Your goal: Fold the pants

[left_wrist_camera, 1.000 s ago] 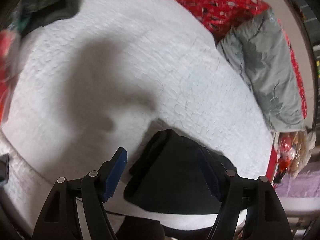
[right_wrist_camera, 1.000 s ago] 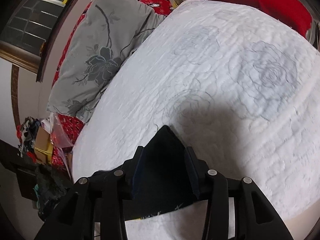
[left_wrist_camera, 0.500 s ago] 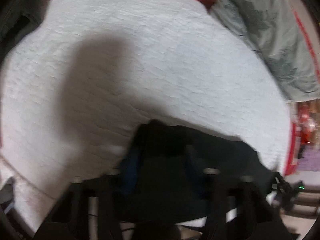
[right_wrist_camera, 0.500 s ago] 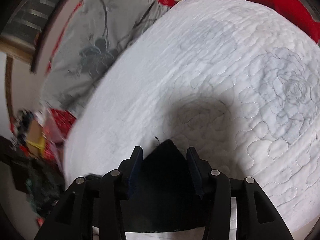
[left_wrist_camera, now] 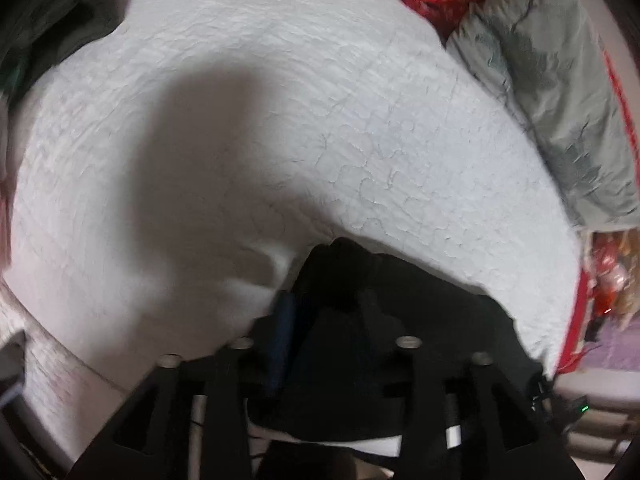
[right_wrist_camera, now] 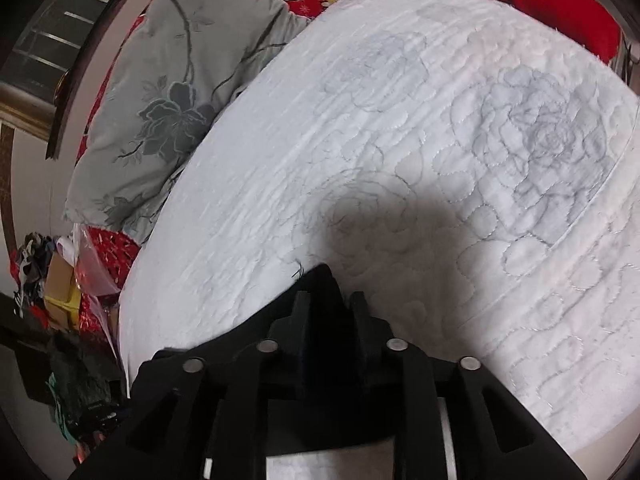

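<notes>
While lying on the white quilt (right_wrist_camera: 440,120):
Pants (left_wrist_camera: 440,320): sitting at its near edge.
Left gripper (left_wrist_camera: 324,304): pinching the pants.
Right gripper (right_wrist_camera: 328,304): pinching the pants too.
Pillow (right_wrist_camera: 168,92): lying beside the quilt.

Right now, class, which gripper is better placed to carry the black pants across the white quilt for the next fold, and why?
Neither clearly: both grip the pants. The left gripper and the right gripper each have jaws closed on black fabric, with open quilt ahead, so they probably move together.
</notes>
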